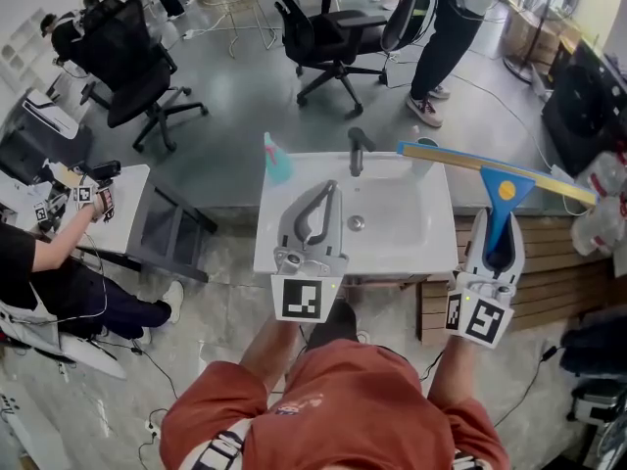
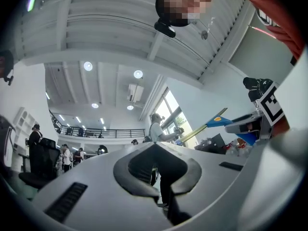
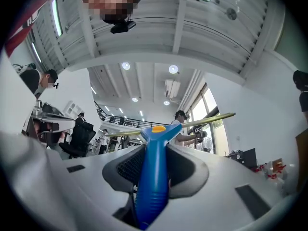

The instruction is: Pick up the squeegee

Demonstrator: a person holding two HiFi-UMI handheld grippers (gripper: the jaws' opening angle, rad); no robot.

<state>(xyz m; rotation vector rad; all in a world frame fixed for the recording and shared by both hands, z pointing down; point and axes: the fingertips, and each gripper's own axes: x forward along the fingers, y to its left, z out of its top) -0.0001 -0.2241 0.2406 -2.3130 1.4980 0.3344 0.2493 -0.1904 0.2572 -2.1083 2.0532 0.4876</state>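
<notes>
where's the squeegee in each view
Head view: squeegee at the right side, blue handle in the right gripper, blade slanting across above it.
Left gripper view: right of middle, small.
Right gripper view: dead centre, handle between the jaws.
Shared landmark: the right gripper clamped on the handle.

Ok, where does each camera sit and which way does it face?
Head view: on the person's head, steeply down at the sink; shows forearms, left gripper, right gripper.
Left gripper view: on that gripper, tilted up at the ceiling; its empty closed jaws, a sleeve.
Right gripper view: on that gripper, also tilted up; jaws clamp the squeegee.
All three share the squeegee.
</notes>
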